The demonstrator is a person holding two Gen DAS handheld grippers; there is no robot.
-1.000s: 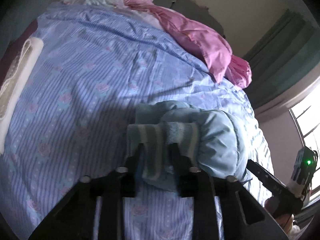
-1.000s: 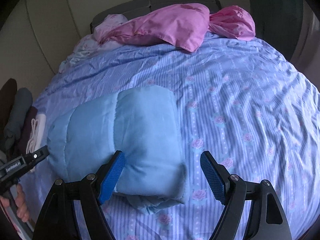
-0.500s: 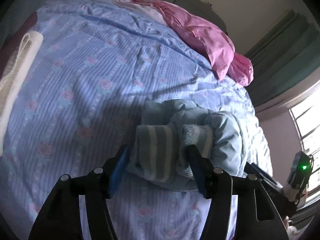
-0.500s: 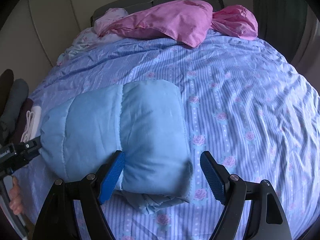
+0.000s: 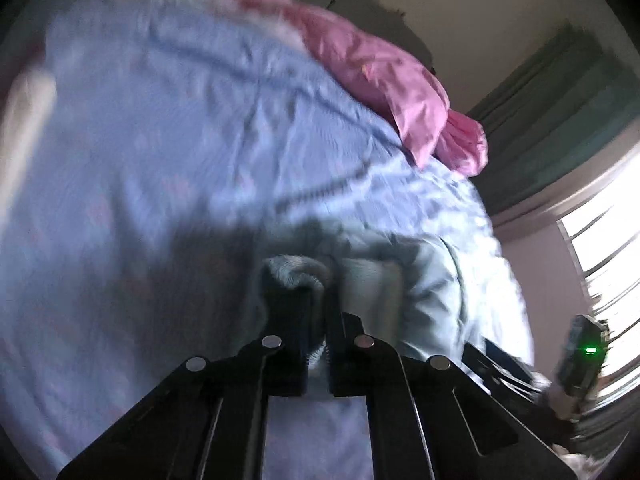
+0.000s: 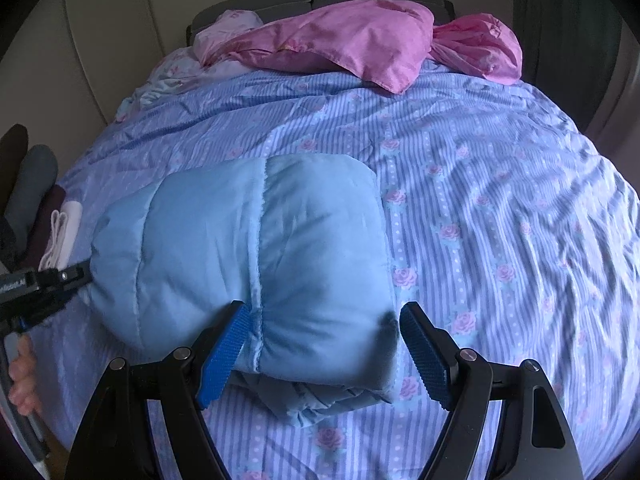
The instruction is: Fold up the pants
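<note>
Padded light-blue quilted pants (image 6: 248,264) are lying folded in a thick bundle on the blue striped, rose-printed bedspread (image 6: 500,200). Left gripper (image 5: 318,292) is pinching their ribbed cuff; right gripper (image 6: 324,348) is standing spread around the bundle's near end.

Left gripper (image 5: 318,300) clamped on ribbed cuff (image 5: 294,270) of padded blue pants (image 5: 432,280); view blurred
</note>
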